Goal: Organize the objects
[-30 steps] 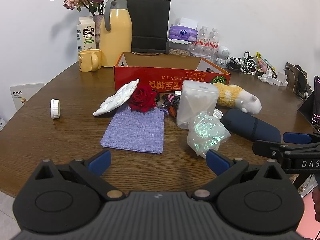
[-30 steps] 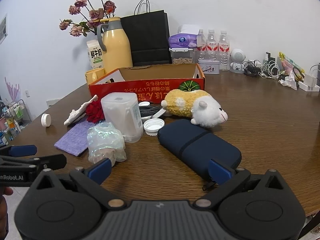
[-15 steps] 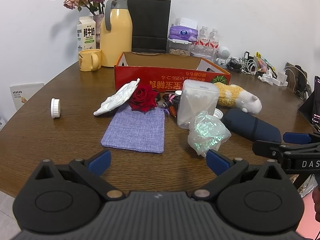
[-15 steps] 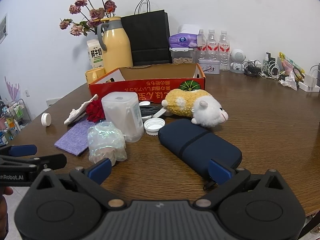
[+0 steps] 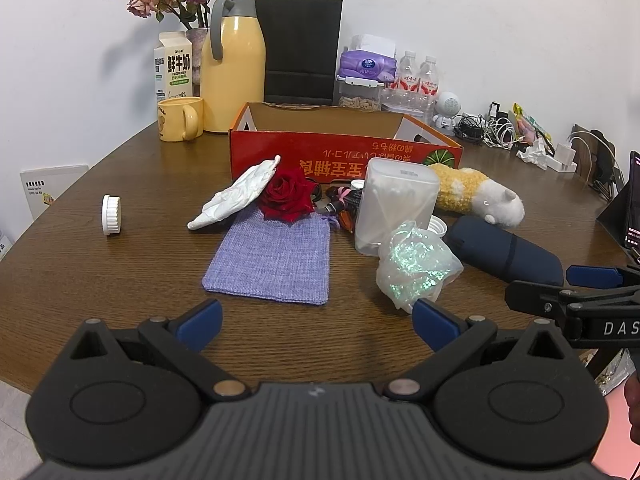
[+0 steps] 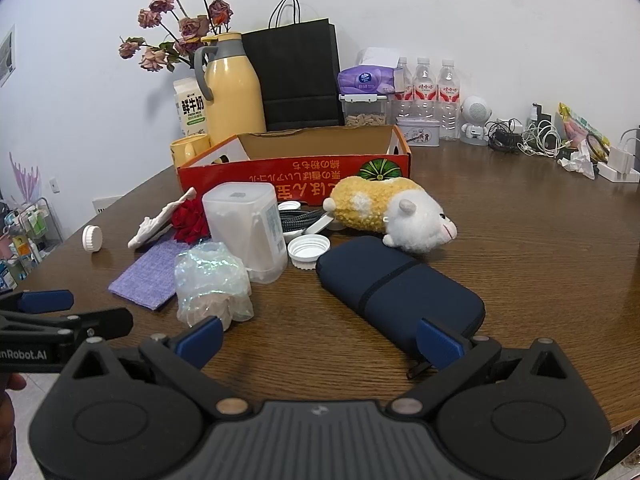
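At the edge of a round wooden table (image 5: 100,280), I hold my left gripper (image 5: 316,322) and my right gripper (image 6: 320,340) low over the near rim, both spread wide with nothing between the blue fingertips (image 5: 200,318). By my reading the tidying has not begun: the open red cardboard box (image 5: 344,148) in the middle of the table looks empty as far as its visible inside shows, though its floor is hidden from me, and every loose item lies outside it. Just in front of the box sit a white glove (image 5: 236,196) and a red rose (image 5: 288,198), the rose resting on the far edge of a flat purple fabric pouch (image 5: 272,260). Beside them stands a clear tub of cotton swabs (image 5: 394,208), touching a crumpled iridescent wrapper (image 5: 416,268), with a white lid (image 6: 308,250) and a tangle of cords behind. A navy zip case (image 6: 400,292) lies nearest my right gripper, a plush hamster (image 6: 392,212) just beyond it, and a lone white cap (image 5: 111,220) stands well apart at left. All of it remains to be gathered, I judge.
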Demonstrator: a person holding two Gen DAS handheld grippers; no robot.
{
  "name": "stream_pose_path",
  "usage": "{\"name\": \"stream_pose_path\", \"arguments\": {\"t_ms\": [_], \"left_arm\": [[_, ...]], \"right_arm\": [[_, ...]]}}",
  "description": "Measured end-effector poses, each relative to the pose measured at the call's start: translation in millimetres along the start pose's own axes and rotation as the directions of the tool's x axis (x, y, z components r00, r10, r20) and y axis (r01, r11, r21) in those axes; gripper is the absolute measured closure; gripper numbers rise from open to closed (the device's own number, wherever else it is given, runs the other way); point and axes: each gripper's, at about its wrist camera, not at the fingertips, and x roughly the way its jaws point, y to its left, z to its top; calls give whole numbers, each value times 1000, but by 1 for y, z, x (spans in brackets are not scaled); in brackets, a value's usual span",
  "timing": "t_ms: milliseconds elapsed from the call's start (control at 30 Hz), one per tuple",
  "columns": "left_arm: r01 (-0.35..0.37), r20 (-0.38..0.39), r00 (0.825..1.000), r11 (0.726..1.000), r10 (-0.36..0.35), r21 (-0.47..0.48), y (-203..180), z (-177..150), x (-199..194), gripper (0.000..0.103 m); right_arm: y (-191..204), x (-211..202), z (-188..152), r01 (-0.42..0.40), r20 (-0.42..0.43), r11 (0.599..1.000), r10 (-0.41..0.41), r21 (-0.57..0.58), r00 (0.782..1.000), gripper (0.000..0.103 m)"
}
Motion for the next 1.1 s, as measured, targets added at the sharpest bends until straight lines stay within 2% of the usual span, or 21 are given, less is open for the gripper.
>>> {"name": "stream_pose_path", "arguments": {"t_ms": [733, 1100], "left_arm": [[-1, -2, 1000, 1000, 1, -1, 0, 0, 1, 0], [-18, -15, 1000, 1000, 18, 3, 6, 10, 15, 0]], "right_arm": [[0, 0, 0, 2, 1, 1000, -2, -1, 1000, 0], [-9, 10, 12, 47, 28, 997, -46, -68, 999, 0]]}}
